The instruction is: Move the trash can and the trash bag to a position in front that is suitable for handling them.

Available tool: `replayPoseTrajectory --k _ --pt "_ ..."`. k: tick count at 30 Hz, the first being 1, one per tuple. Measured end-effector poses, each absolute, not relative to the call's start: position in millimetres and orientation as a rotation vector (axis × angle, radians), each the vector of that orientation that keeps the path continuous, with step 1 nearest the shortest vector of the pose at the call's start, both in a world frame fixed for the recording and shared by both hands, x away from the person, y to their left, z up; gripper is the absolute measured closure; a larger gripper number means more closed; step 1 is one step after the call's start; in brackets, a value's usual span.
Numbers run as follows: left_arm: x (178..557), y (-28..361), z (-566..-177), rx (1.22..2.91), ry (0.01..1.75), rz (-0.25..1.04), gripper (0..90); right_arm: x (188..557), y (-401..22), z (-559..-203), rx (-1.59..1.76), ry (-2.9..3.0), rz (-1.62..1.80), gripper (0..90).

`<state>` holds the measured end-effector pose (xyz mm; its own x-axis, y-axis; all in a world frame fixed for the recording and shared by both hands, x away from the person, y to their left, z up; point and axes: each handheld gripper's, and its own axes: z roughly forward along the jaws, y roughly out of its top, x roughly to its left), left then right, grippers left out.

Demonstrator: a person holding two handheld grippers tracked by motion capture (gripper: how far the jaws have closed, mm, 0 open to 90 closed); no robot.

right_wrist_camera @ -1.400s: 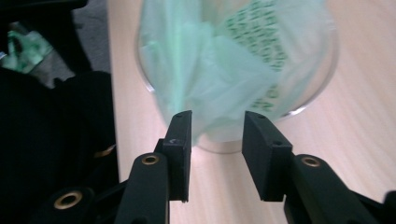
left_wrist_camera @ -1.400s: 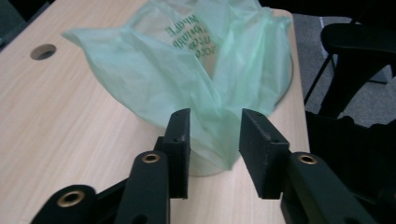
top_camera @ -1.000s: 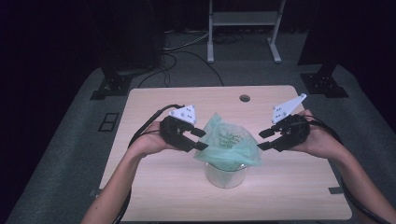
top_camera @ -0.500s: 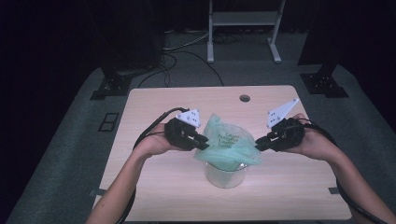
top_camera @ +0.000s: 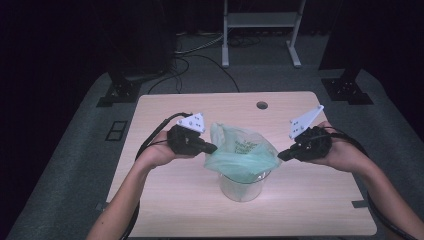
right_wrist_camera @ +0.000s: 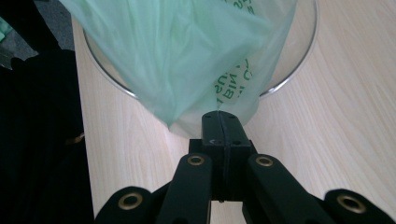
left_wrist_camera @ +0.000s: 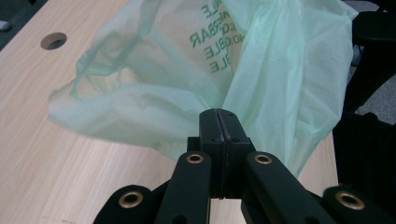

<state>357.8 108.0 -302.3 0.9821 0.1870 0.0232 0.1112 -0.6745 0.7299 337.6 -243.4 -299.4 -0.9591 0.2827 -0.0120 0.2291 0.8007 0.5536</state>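
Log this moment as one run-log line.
left gripper: shut on thin green plastic bag | right gripper: shut on bag | bag: draped over clear round container

The bag (top_camera: 240, 152) sits in the bucket (top_camera: 241, 185) on the table (top_camera: 165, 200), between both grippers

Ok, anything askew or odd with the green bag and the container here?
Nothing damaged or spilled. The green bag sits loosely bunched over the clear container, not fitted round its rim; left gripper and right gripper each pinch an edge.

On the 1 wooden table (top_camera: 165, 200) I count 1 green plastic bag (top_camera: 240, 150), 1 clear round container (top_camera: 241, 186), 2 grippers, left gripper (top_camera: 212, 148) and right gripper (top_camera: 281, 155), and 1 hole (top_camera: 261, 105) at the far edge.
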Motion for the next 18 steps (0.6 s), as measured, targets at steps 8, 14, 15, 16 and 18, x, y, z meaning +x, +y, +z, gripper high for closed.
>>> replayPoseTrajectory --k 8,14,15,16,18 --pt "357 122 -304 2.306 0.237 0.128 89.7 332 -256 -297 0.445 2.888 0.843 90.0" --pt "360 125 -319 2.294 0.273 0.102 89.7 335 -261 -309 0.476 2.909 0.808 90.0" --pt "360 126 -321 2.294 0.273 0.096 89.7 335 -262 -313 0.482 2.914 0.802 90.0" --pt "361 126 -324 2.291 0.279 0.093 89.6 336 -263 -316 0.492 2.918 0.793 90.0" --pt "362 126 -329 2.285 0.290 0.083 89.6 337 -264 -323 0.508 2.926 0.790 90.0"
